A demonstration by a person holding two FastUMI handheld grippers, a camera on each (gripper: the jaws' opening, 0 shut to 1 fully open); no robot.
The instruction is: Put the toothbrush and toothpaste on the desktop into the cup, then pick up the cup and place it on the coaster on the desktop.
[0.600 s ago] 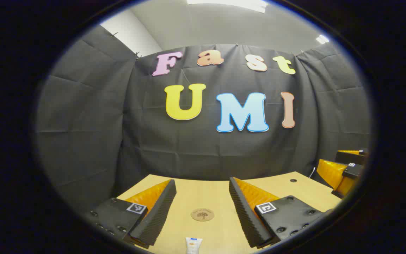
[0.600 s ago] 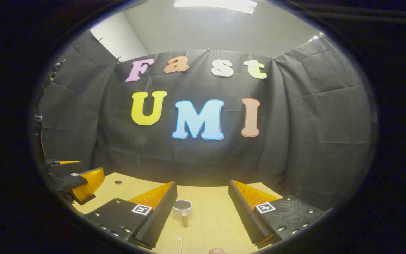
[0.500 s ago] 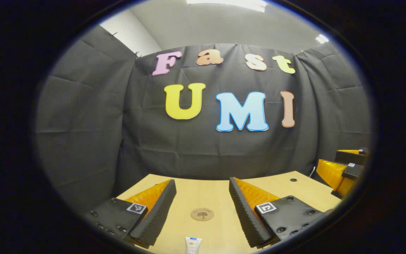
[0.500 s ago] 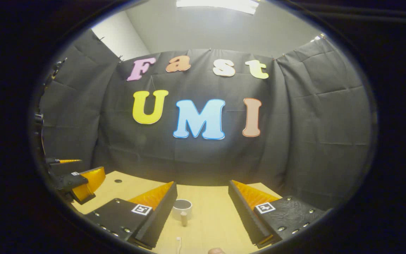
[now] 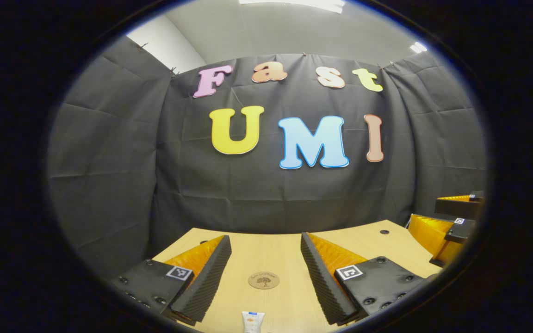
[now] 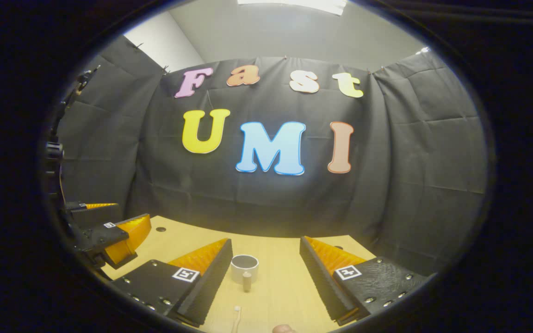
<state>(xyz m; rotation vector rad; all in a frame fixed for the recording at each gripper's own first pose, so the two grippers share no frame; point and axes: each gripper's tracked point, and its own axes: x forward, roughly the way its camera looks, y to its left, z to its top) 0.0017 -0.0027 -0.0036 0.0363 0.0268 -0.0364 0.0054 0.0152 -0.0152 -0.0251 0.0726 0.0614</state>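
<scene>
In the left gripper view my left gripper [image 5: 265, 245] stands open above the wooden desktop [image 5: 275, 249]. Between its fingers lie a round brown coaster [image 5: 263, 280] and, nearer, the white end of the toothpaste tube [image 5: 252, 320]. In the right gripper view my right gripper [image 6: 265, 247] is open too, with nothing held. A white cup [image 6: 244, 268] with its handle toward me stands just right of its left finger. The head of a white toothbrush [image 6: 236, 316] lies at the bottom edge. The left gripper [image 6: 125, 233] also appears at the far left of that view.
The right gripper [image 5: 442, 226] shows at the right edge of the left gripper view. Black cloth walls close the desk on the back and sides. A small dark hole [image 6: 160, 229] marks the desktop near its back left. A fingertip [image 6: 282, 329] shows at the bottom edge.
Both views have shifted slightly. The right gripper view has tilted down and turned left, so the cup and toothbrush sit a little higher in it. Both grippers stay open.
</scene>
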